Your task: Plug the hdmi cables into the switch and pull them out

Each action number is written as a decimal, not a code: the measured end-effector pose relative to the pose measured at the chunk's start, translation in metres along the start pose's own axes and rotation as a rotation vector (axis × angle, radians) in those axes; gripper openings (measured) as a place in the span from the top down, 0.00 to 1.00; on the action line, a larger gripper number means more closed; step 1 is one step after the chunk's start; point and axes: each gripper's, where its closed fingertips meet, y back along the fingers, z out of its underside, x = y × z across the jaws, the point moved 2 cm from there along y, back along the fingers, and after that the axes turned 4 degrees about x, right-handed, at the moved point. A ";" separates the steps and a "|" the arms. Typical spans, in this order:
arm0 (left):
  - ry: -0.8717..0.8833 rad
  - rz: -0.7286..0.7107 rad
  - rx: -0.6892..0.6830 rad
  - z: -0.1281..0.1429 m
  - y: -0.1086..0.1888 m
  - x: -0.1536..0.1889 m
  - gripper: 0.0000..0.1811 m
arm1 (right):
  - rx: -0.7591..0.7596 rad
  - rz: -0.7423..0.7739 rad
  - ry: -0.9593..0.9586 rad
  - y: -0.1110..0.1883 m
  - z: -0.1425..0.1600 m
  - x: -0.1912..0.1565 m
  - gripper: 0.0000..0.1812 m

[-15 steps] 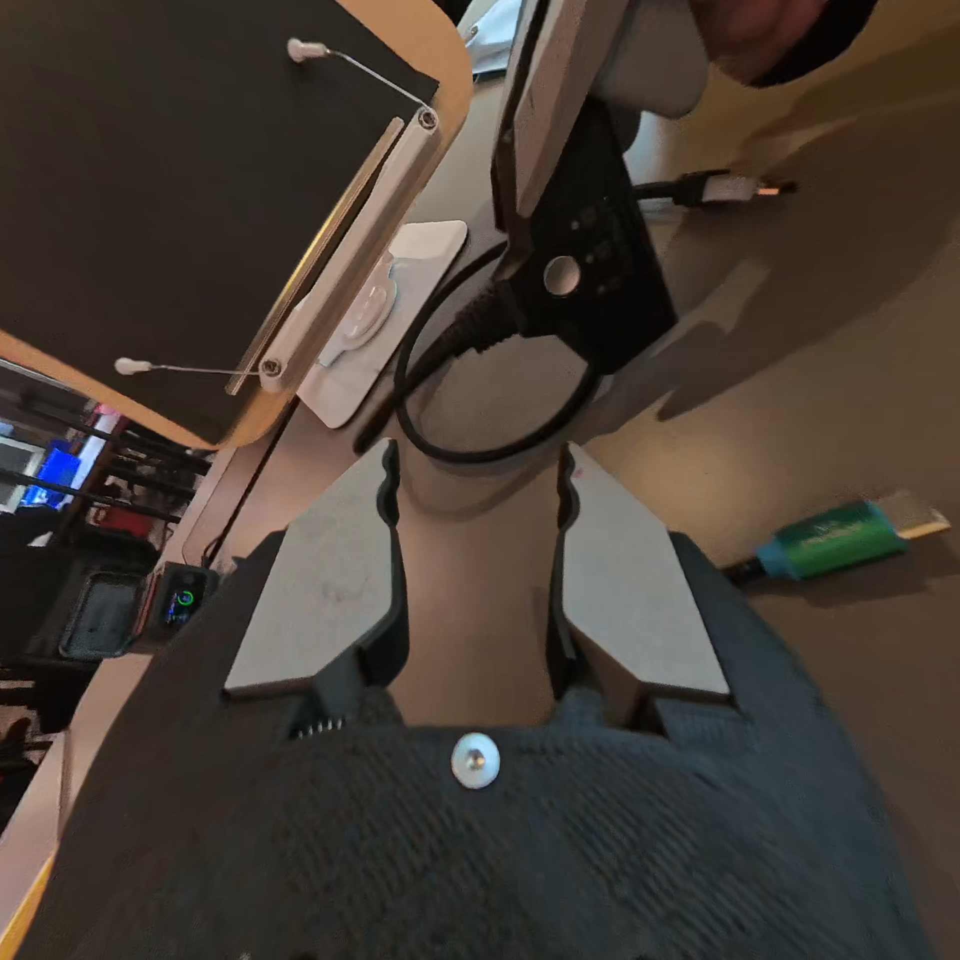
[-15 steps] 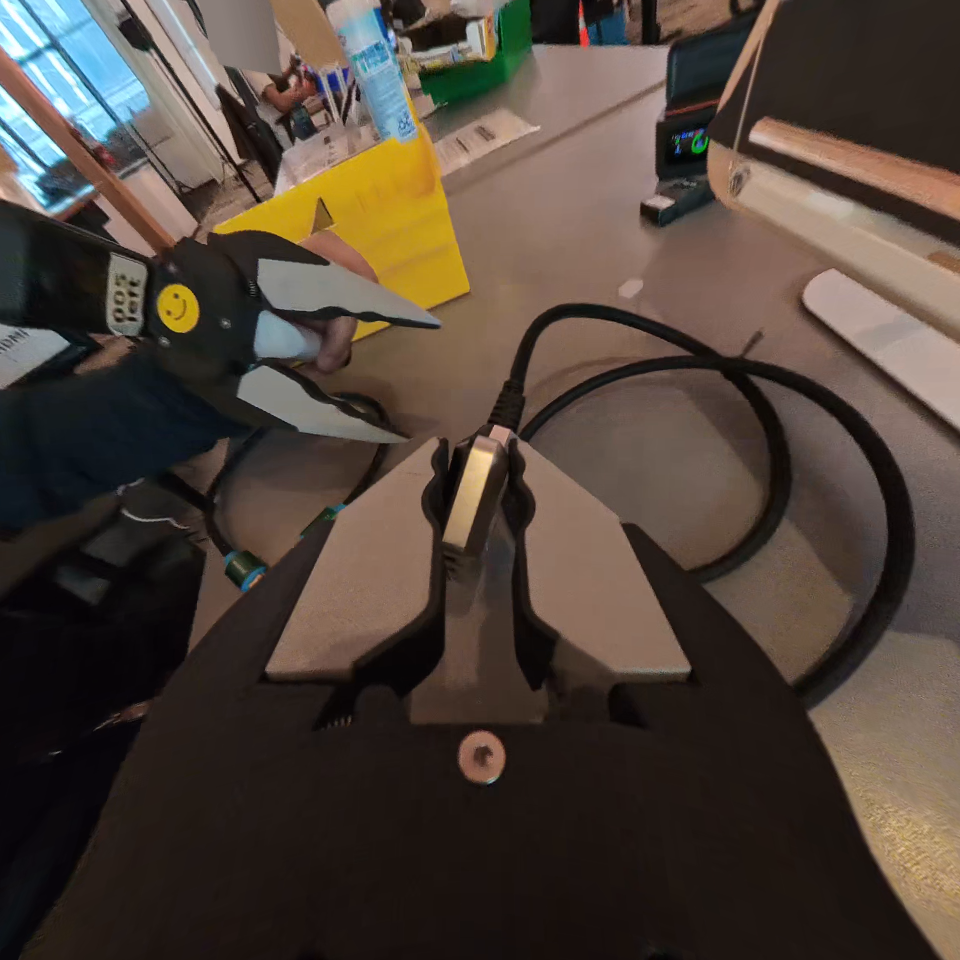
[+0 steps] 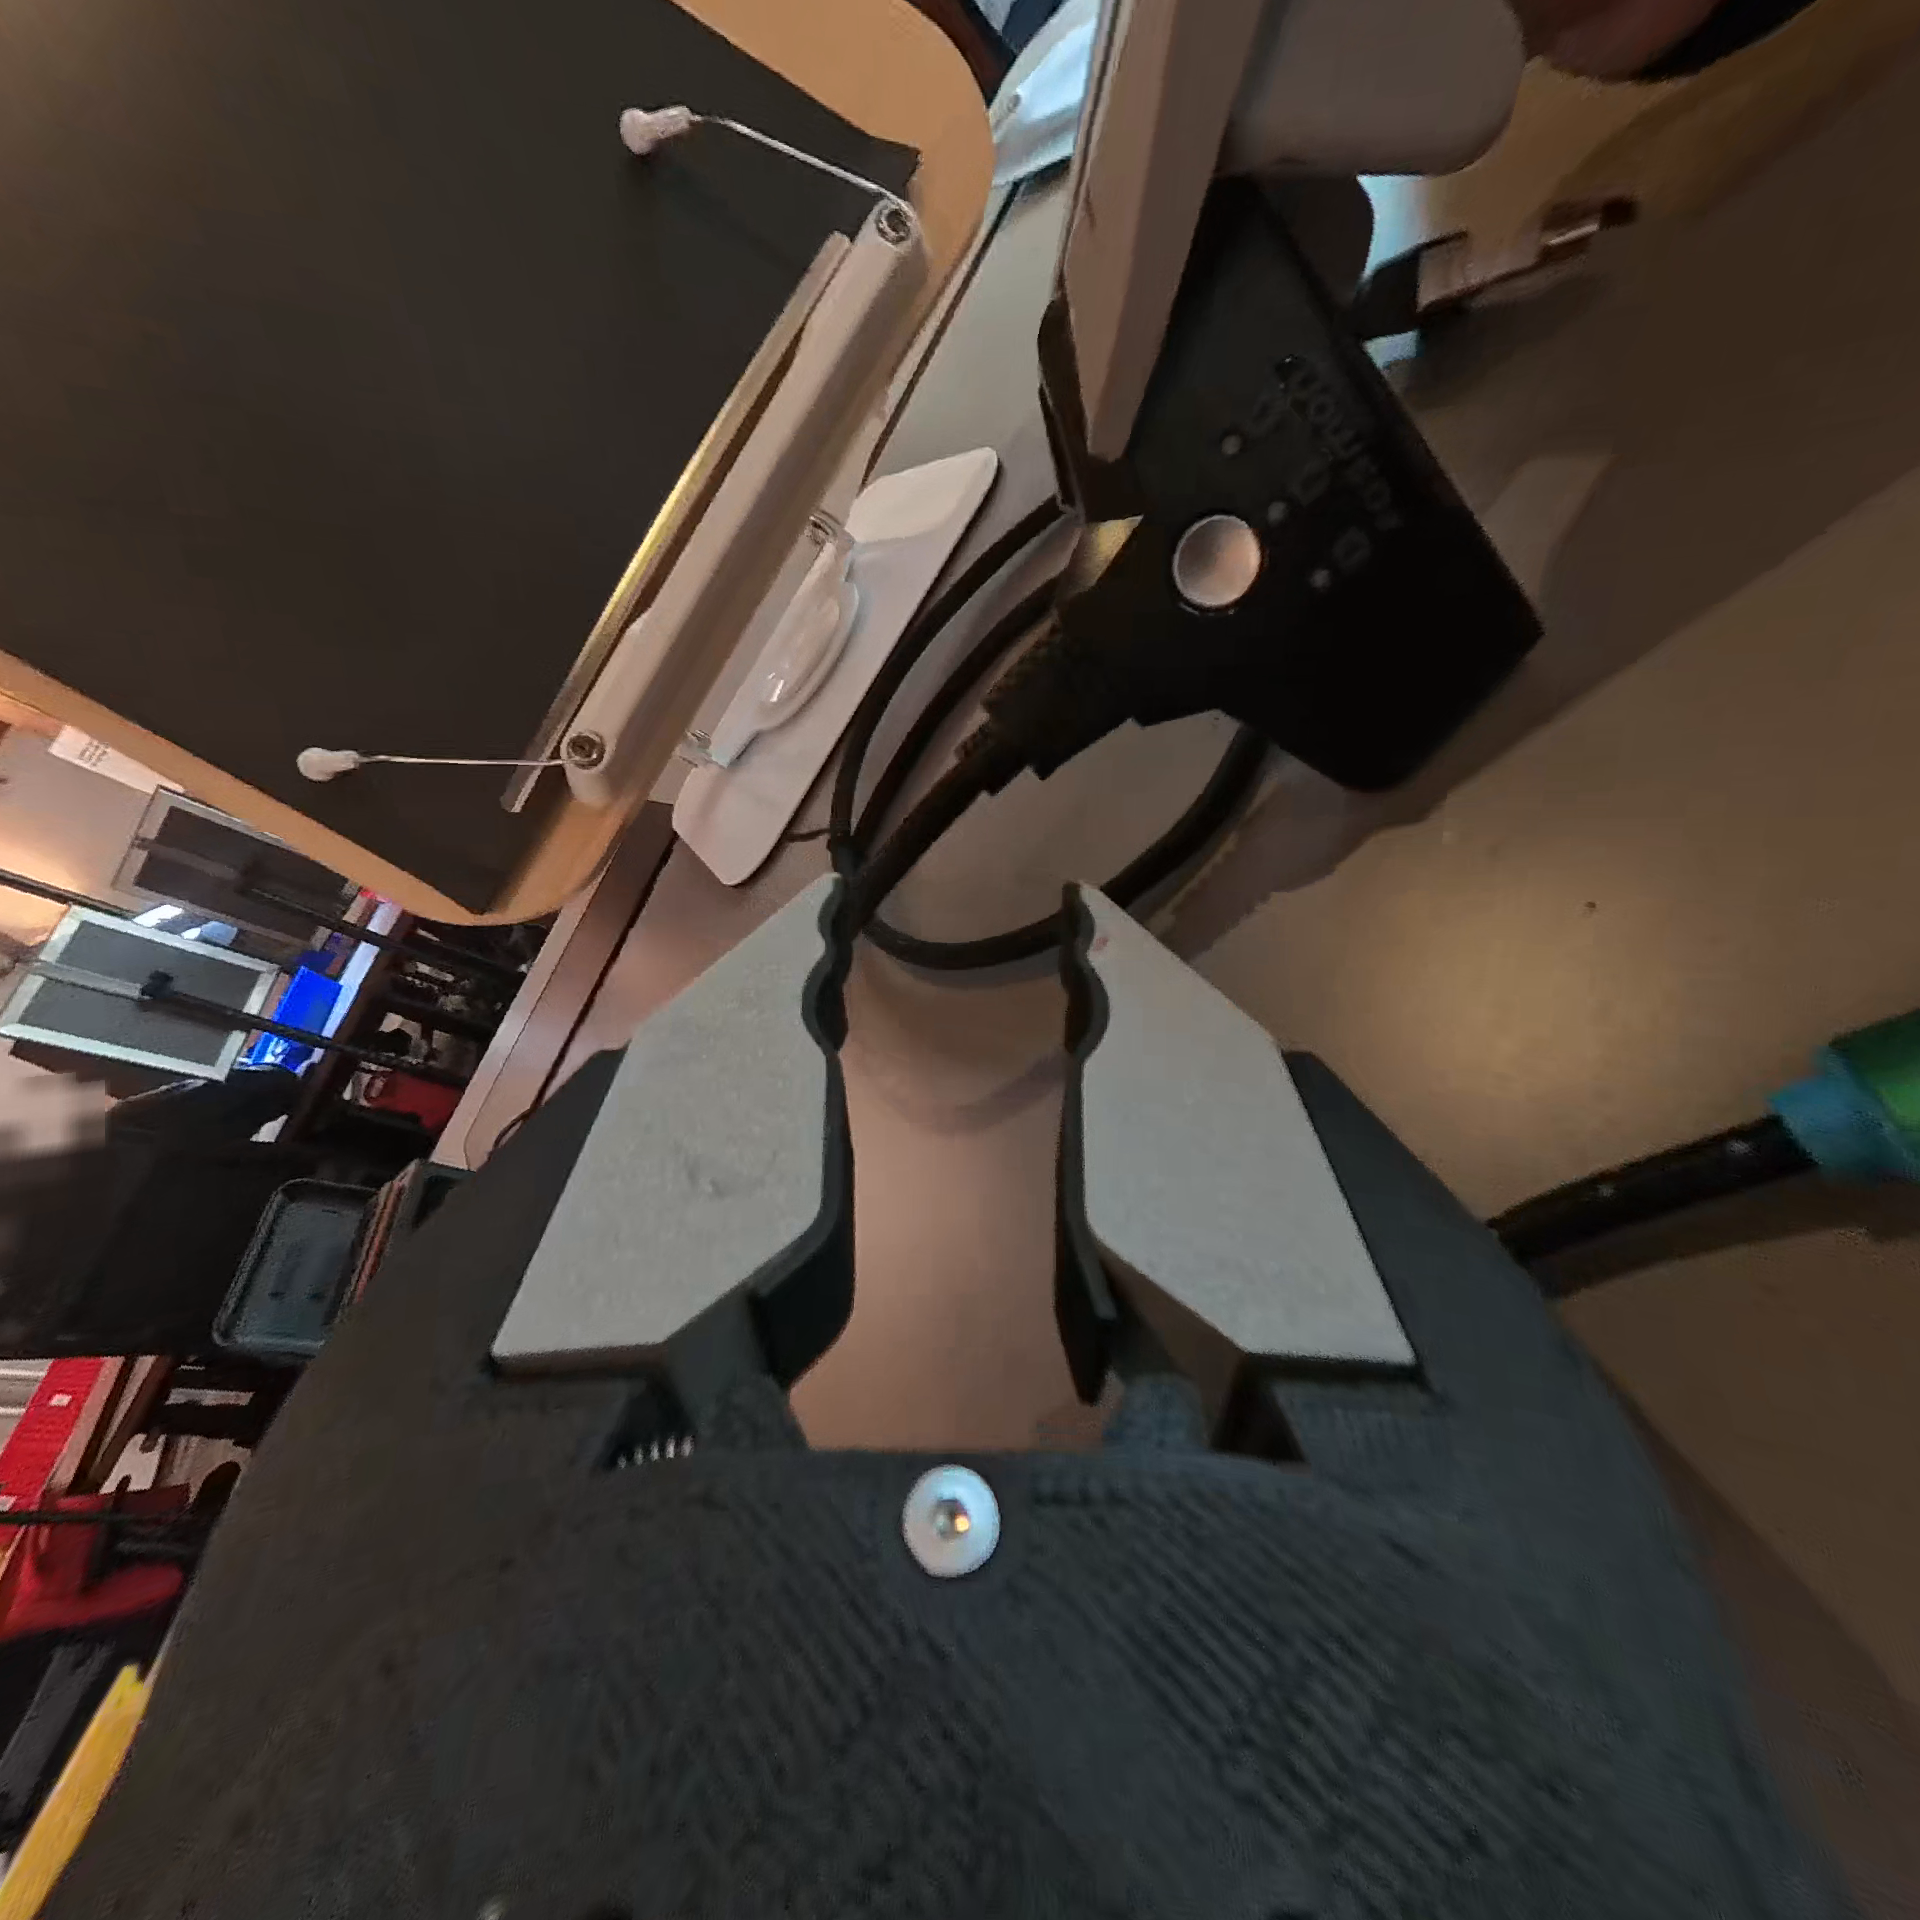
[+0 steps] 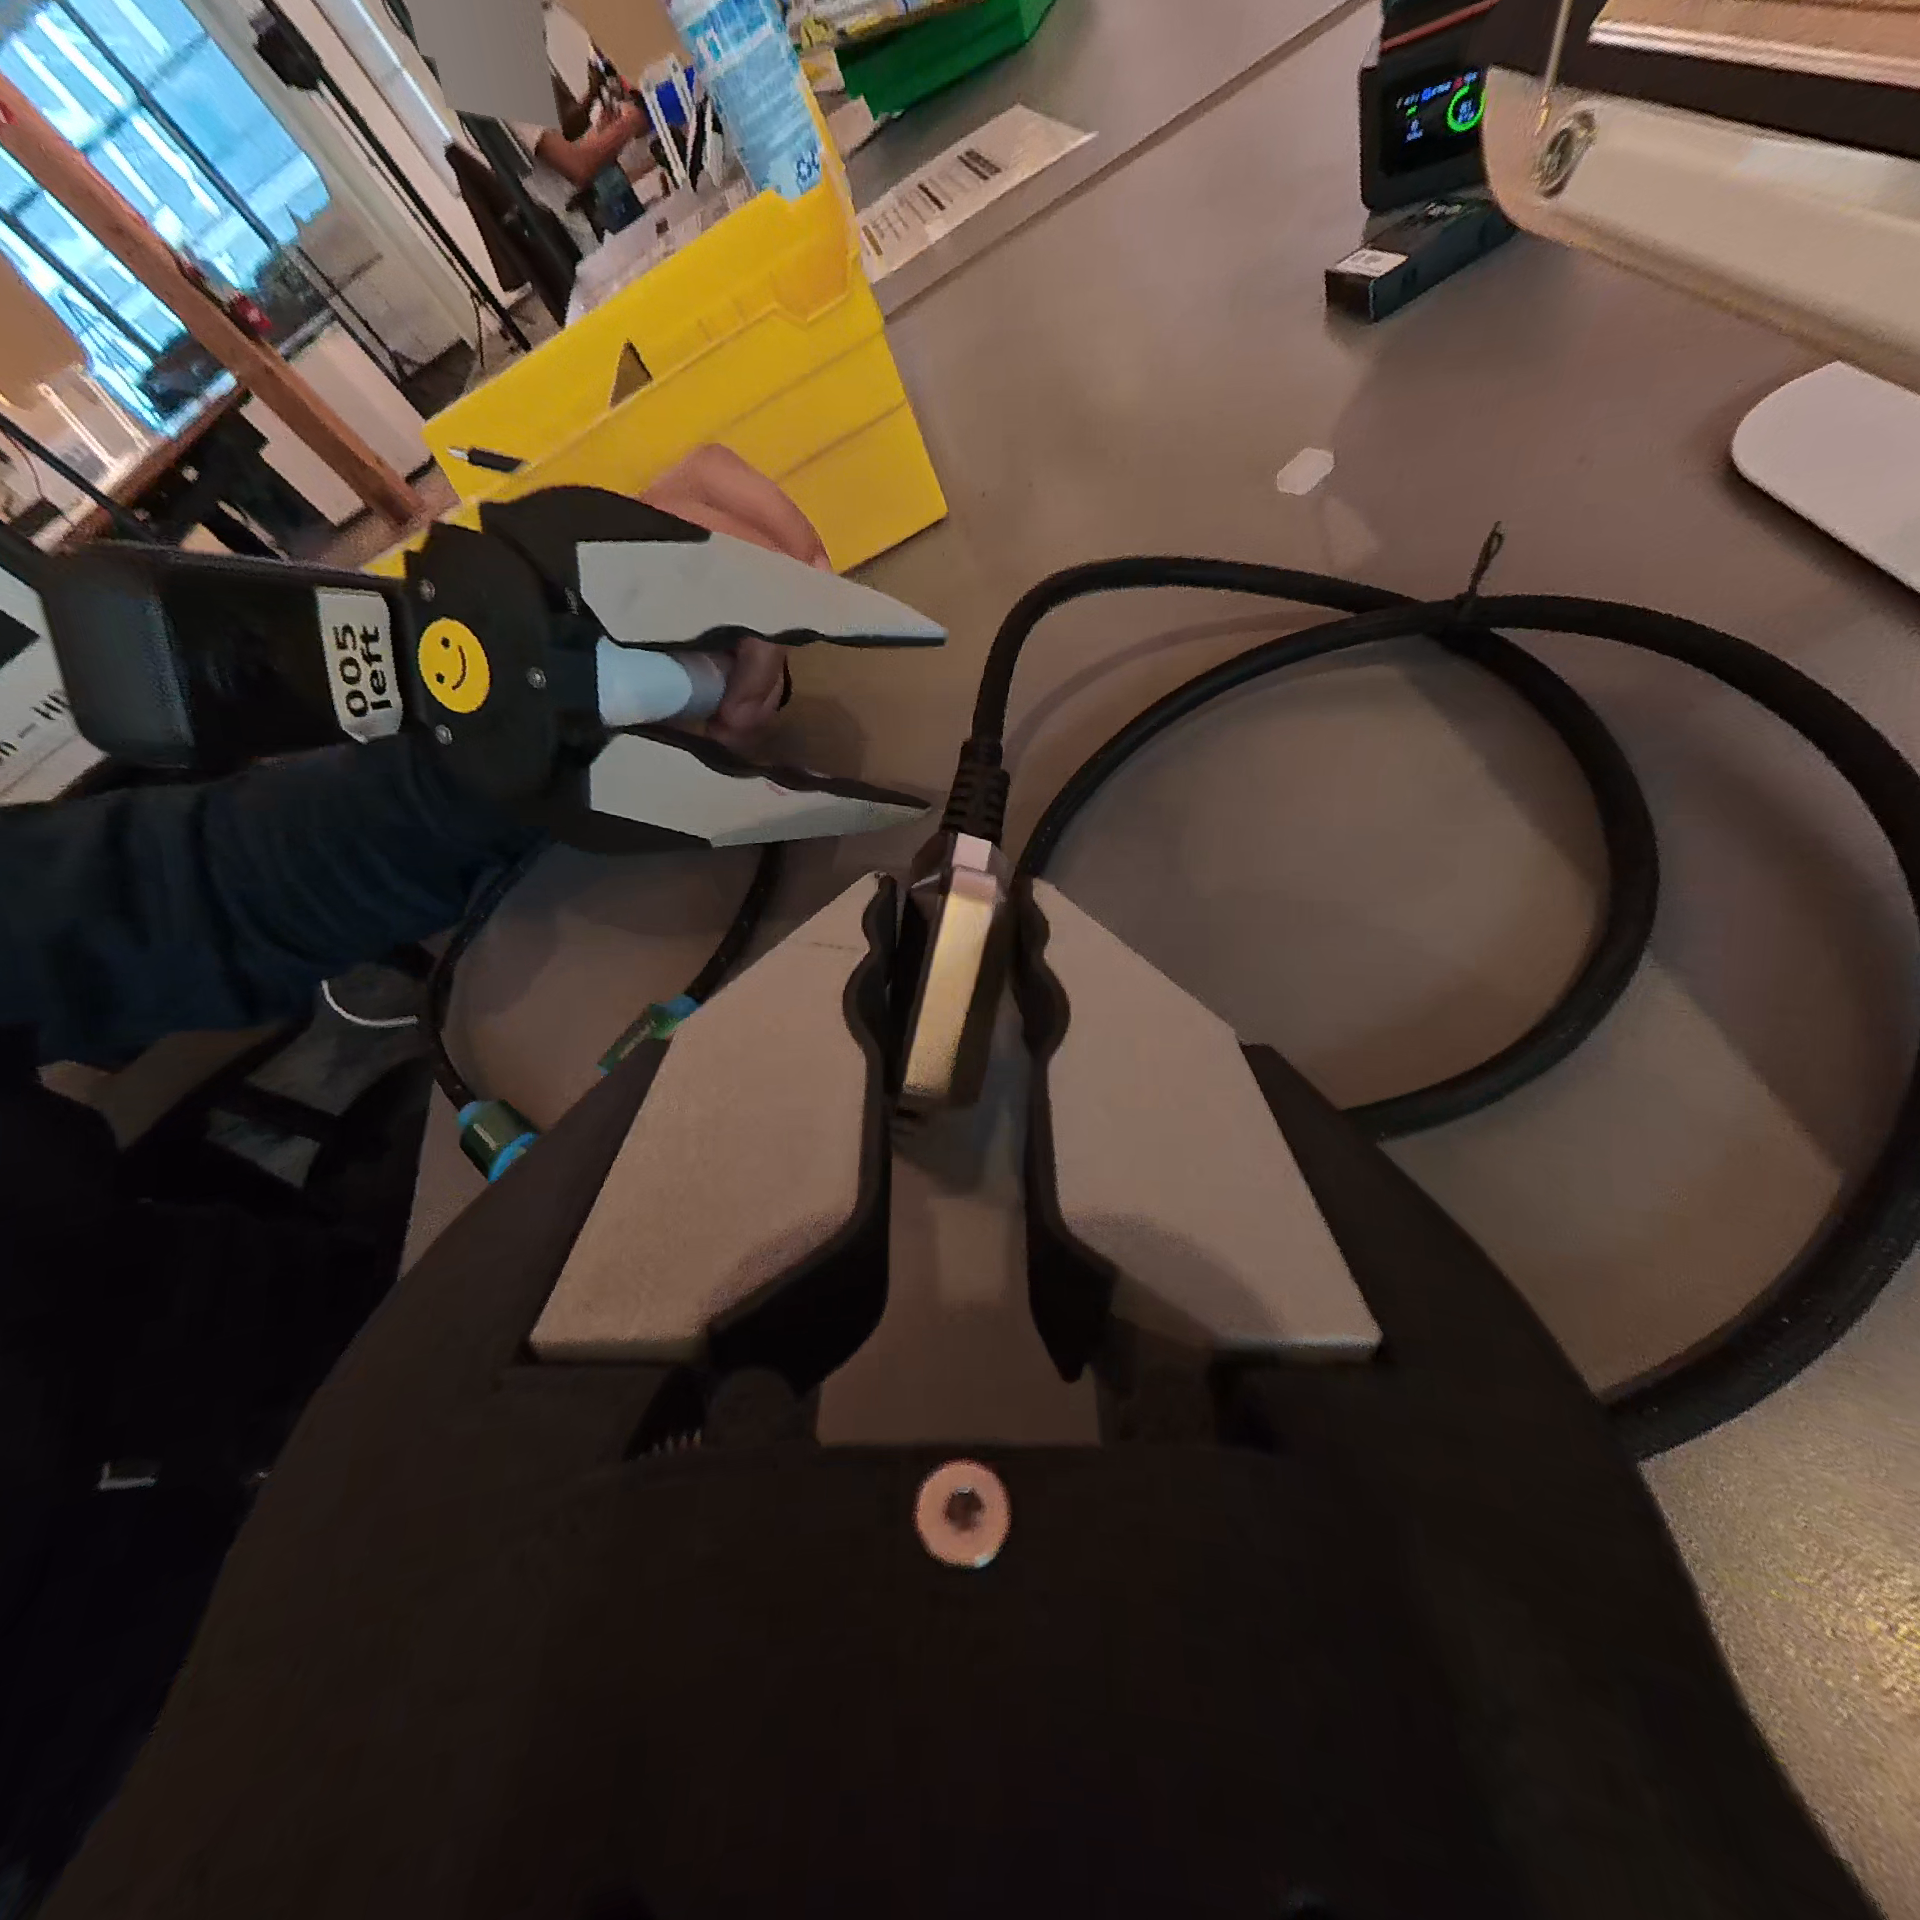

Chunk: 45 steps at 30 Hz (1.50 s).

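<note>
The black HDMI switch with a round silver button is held off the table by my right gripper, whose grey finger shows in the left wrist view. In the right wrist view my right gripper is shut on the switch, seen edge-on. A black cable is plugged into the switch's end and loops on the table. My left gripper is open and empty, its tips just short of that plug; it also shows in the right wrist view. A green HDMI plug lies loose on the table.
A dark board with a tan rim stands to the left, a white pad at its foot. A yellow bin and a small device with a lit screen stand farther off. Another loose plug lies behind the switch. My right fingertips sit around 7 centimetres from my left ones. From the left gripper's tips to the green HDMI plug is close to 10 centimetres.
My left gripper has moved forward towards the switch and its plugged cable, still open. The green plug has slid to the right edge of its view. The right gripper still holds the switch.
</note>
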 end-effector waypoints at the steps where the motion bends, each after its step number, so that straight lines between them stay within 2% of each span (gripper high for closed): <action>1: -0.013 0.002 -0.001 0.000 -0.001 0.001 0.79 | -0.013 0.012 0.015 -0.001 0.002 0.000 0.89; 6: -0.061 -0.010 -0.062 0.013 -0.006 0.003 0.82 | -0.035 0.012 0.049 -0.009 0.005 -0.006 0.88; 13: -0.034 -0.049 -0.045 0.014 -0.005 -0.007 0.87 | 0.004 0.022 0.089 -0.013 0.003 -0.007 0.88; 21: -0.070 -0.071 -0.052 0.017 -0.003 -0.010 1.00 | -0.017 0.046 0.093 -0.014 0.007 -0.006 0.87; 45: -0.116 -0.063 -0.036 0.019 0.000 -0.006 1.00 | -0.134 0.136 0.189 -0.024 0.027 -0.001 0.80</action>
